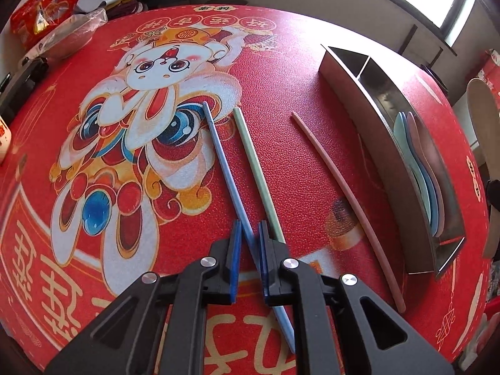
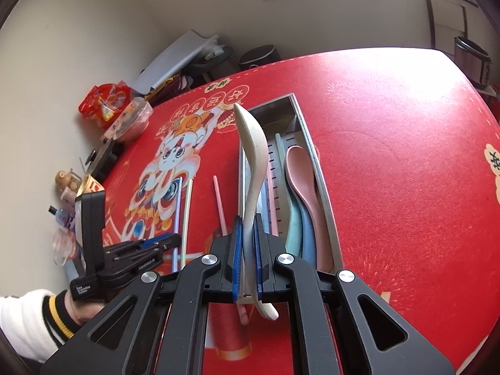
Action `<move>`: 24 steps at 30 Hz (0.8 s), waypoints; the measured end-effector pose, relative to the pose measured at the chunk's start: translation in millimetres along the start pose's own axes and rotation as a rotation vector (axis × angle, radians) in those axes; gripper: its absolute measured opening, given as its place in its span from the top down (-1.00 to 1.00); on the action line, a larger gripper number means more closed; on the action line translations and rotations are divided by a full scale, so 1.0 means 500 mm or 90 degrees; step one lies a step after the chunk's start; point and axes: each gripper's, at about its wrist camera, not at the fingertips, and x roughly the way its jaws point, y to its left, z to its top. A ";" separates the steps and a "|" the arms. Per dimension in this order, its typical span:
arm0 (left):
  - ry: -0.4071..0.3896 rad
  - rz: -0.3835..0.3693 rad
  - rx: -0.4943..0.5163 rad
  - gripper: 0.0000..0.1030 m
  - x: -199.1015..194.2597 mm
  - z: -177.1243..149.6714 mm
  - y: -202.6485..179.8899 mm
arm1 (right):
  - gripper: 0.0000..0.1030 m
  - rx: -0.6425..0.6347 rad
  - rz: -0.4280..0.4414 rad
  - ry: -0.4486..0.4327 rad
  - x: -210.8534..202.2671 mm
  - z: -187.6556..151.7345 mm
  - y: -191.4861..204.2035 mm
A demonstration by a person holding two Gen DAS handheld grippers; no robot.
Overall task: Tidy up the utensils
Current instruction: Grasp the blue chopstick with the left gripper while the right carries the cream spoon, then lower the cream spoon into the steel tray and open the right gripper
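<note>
Fingers [image 1: 262,250] of the left gripper [image 1: 250,250] stand close together over the blue chopstick [image 1: 218,153], which runs between the blue pads; whether the pads press on it cannot be told from the left wrist view. Right gripper [image 2: 247,250] fingers [image 2: 236,250] are clamped on the handle of the beige spoon [image 2: 253,162], which points away from the camera and hangs above the metal tray [image 2: 325,200].

Layout on the red surface [image 1: 297,72]:
- Blue chopstick: far end on the printed cartoon figure, near end below the left gripper.
- Green chopstick [image 1: 253,159]: just right of the blue one, roughly parallel, its near end hidden behind the right-hand finger.
- Pink chopstick [image 1: 337,187]: farther right, between the green chopstick and the tray.
- Metal tray: at the right, holding a pink spoon [image 2: 300,172], a blue spoon [image 2: 307,231] and a green spoon [image 2: 293,228] (stacked lengthwise), with more chopsticks in its slotted left compartment.

A white sleeve [image 2: 22,325] with a black-and-yellow cuff shows behind the left gripper in the right wrist view.
</note>
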 end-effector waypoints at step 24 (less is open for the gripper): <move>-0.098 -0.143 -0.105 0.89 -0.151 0.008 0.068 | 0.86 -0.005 -0.089 0.066 0.025 0.027 -0.067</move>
